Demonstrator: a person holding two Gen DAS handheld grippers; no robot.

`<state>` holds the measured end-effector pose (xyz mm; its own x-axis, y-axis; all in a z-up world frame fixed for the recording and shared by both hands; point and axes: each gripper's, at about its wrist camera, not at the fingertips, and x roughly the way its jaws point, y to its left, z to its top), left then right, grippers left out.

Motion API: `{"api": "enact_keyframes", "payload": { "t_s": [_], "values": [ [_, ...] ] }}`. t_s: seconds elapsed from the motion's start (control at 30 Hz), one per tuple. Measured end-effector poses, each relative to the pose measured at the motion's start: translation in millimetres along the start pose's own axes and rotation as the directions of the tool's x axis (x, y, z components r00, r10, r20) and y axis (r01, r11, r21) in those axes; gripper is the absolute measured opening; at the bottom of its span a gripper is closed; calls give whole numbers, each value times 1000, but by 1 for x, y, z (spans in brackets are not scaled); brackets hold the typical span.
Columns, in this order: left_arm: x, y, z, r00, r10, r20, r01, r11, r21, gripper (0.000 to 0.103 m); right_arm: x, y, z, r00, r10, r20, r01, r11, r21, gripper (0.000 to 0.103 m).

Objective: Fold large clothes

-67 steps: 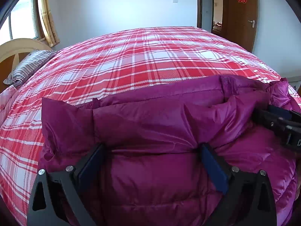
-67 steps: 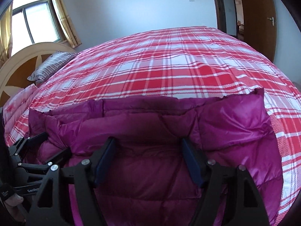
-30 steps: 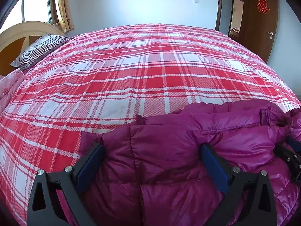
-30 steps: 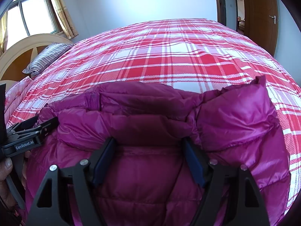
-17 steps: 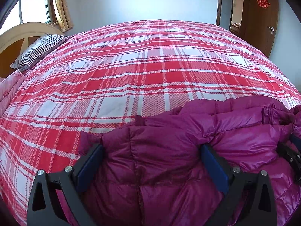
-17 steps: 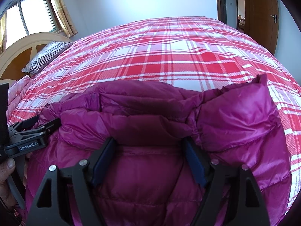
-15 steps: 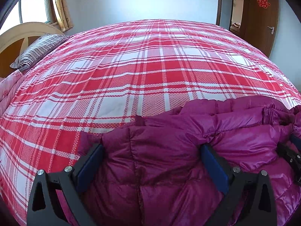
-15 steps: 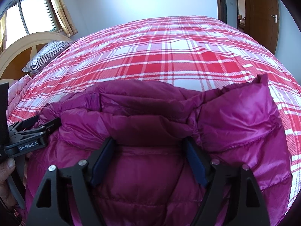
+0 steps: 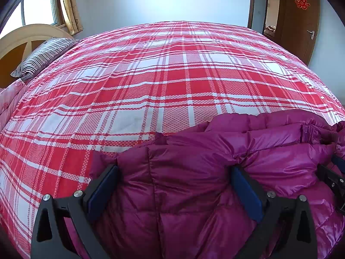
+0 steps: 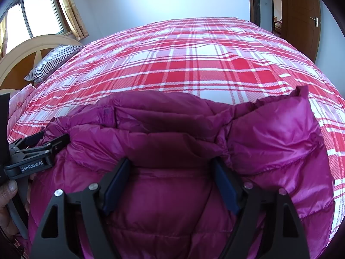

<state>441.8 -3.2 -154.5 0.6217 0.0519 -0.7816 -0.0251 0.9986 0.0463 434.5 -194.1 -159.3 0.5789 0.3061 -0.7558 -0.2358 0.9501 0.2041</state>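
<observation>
A puffy magenta down jacket (image 9: 194,183) lies bunched at the near edge of a bed with a red plaid sheet (image 9: 172,75). My left gripper (image 9: 174,172) is open wide over the jacket's left end, and the padded fabric bulges up between its blue pads. My right gripper (image 10: 172,166) is open a little narrower over the jacket (image 10: 172,133) near its right end, with a thick fold between its fingers. Each gripper shows in the other's view: the left one (image 10: 41,146) at the jacket's left edge, the right one (image 9: 332,174) at the far right.
A striped pillow (image 9: 43,56) and a wooden headboard (image 9: 21,36) are at the far left, with pink bedding (image 9: 8,103) below them. A brown door (image 9: 301,21) stands at the back right. A person's hand (image 10: 8,194) holds the left gripper's handle.
Since the oldest frames both views have drawn back and more plaid sheet shows beyond the jacket. Over the last second both hands kept still; the right fingers stand slightly wider.
</observation>
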Motion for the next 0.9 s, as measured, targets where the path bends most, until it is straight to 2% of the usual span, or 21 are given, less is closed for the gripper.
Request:
{"api": "enact_keyframes", "payload": {
  "t_s": [0.27, 0.33, 0.37, 0.4, 0.43, 0.5, 0.63, 0.73, 0.9],
  "values": [
    [-4, -4, 2, 1000, 29, 10, -30, 999, 20, 102, -1, 1, 1, 1000, -11, 4, 11, 1000, -7, 79],
    [-16, -5, 5, 999, 30, 38, -31, 999, 26, 102, -6, 2, 4, 1000, -25, 3, 25, 1000, -17, 67],
    [-23, -9, 8, 997, 11, 80, -15, 999, 50, 102, -10, 2, 6, 1000, -29, 7, 29, 999, -24, 56],
    [-24, -12, 10, 995, 31, 99, -38, 997, 69, 102, -11, 2, 9, 1000, -30, 10, 30, 999, -25, 50],
    [-21, -15, 14, 992, 72, 105, -82, 993, 89, 102, -12, 1, 12, 1000, -29, 11, 29, 999, -19, 48],
    [-12, -16, 19, 994, 65, 85, -72, 993, 91, 102, -11, -3, 20, 1000, -20, 12, 20, 1000, 8, 47],
    [-1, -5, 20, 997, 41, 67, -43, 999, 32, 102, -7, -9, 29, 999, -26, 23, 25, 999, 39, 47],
    [11, 8, 21, 999, -23, 28, 24, 999, -36, 102, 7, -14, 24, 1000, -24, -1, 24, 999, 42, 50],
    [13, -3, 18, 1000, -2, 12, 2, 1000, -6, 102, 11, -3, 21, 996, -93, -5, 92, 996, -6, 53]
  ]
}}
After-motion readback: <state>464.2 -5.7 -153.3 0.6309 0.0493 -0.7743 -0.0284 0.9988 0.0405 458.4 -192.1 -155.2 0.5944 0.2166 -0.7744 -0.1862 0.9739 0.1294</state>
